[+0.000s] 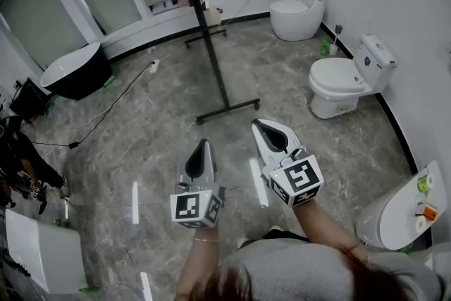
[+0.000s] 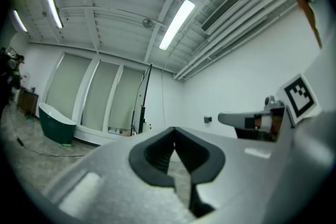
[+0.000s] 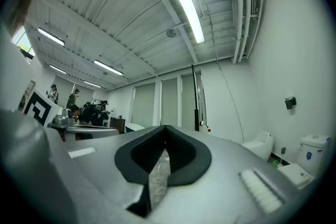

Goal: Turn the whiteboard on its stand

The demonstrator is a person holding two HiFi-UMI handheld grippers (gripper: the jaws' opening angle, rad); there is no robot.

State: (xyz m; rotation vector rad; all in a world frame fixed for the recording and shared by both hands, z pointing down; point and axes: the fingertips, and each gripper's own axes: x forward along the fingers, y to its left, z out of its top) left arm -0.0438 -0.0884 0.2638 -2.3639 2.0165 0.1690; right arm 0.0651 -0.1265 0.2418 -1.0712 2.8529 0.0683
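Observation:
The whiteboard on its black wheeled stand (image 1: pixel 211 53) stands edge-on ahead of me, so it reads as a thin dark upright with floor feet (image 1: pixel 227 111). It appears far off as a dark pole in the left gripper view (image 2: pixel 143 105) and in the right gripper view (image 3: pixel 196 99). My left gripper (image 1: pixel 201 145) is held low, short of the stand's near foot, jaws shut on nothing (image 2: pixel 174 131). My right gripper (image 1: pixel 260 125) sits beside it, slightly farther forward, also shut and empty (image 3: pixel 165 128). Neither touches the stand.
Two white toilets (image 1: pixel 342 81) (image 1: pixel 296 13) stand along the right wall and a white basin (image 1: pixel 405 211) at the near right. A dark bathtub (image 1: pixel 74 70) sits at the left, with a cable (image 1: pixel 113 106) trailing over the floor. A person (image 1: pixel 17 155) crouches at the far left.

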